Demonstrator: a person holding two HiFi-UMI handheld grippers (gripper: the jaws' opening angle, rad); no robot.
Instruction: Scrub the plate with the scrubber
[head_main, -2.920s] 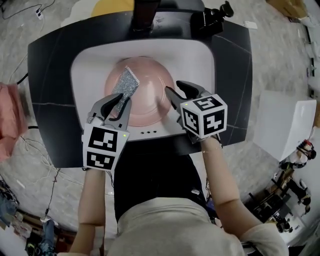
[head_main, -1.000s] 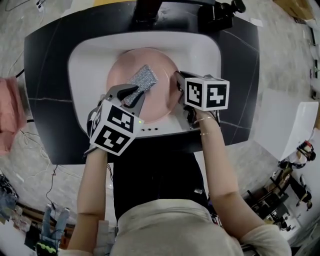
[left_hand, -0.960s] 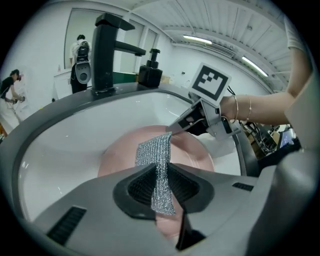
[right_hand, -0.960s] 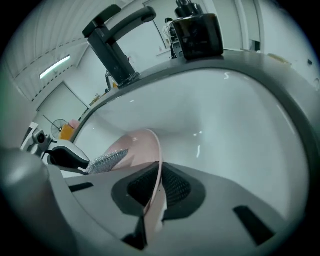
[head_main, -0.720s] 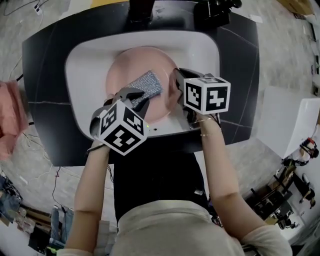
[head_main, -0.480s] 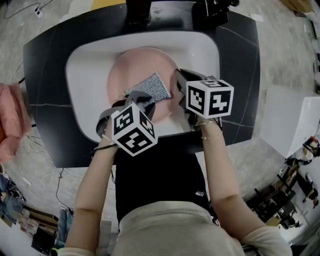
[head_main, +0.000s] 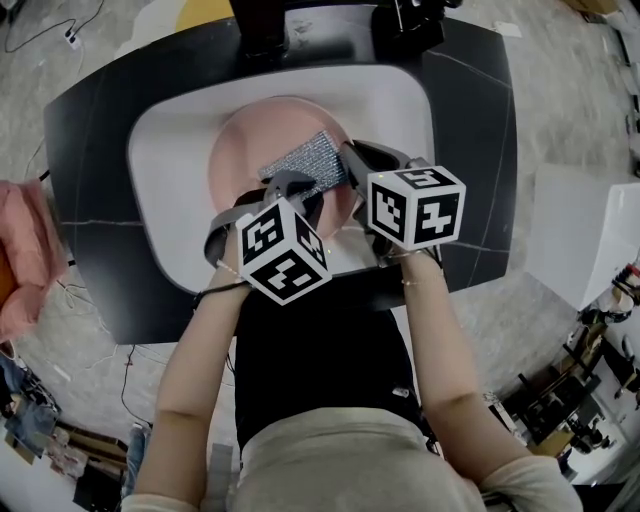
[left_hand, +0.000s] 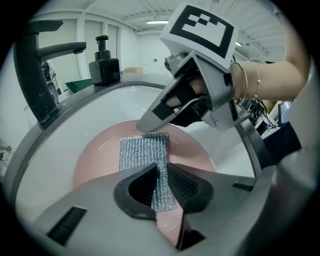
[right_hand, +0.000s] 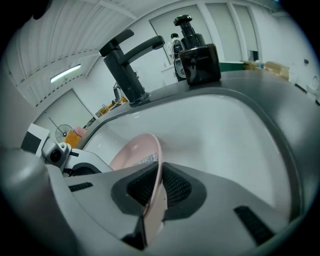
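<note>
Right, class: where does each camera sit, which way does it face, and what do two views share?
Head view: on the head, facing steeply down into the sink; both arms, left gripper, right gripper show.
Left gripper view: on that gripper, along fingers shut on the scrubber; right forearm shows.
Right gripper view: on that gripper, facing the tap; fingers clamp the plate.
Shared: all three show the plate.

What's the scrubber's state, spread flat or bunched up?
Spread flat: the scrubber shows as an open rectangle lying against the pink plate, one end pinched in the left gripper.
</note>
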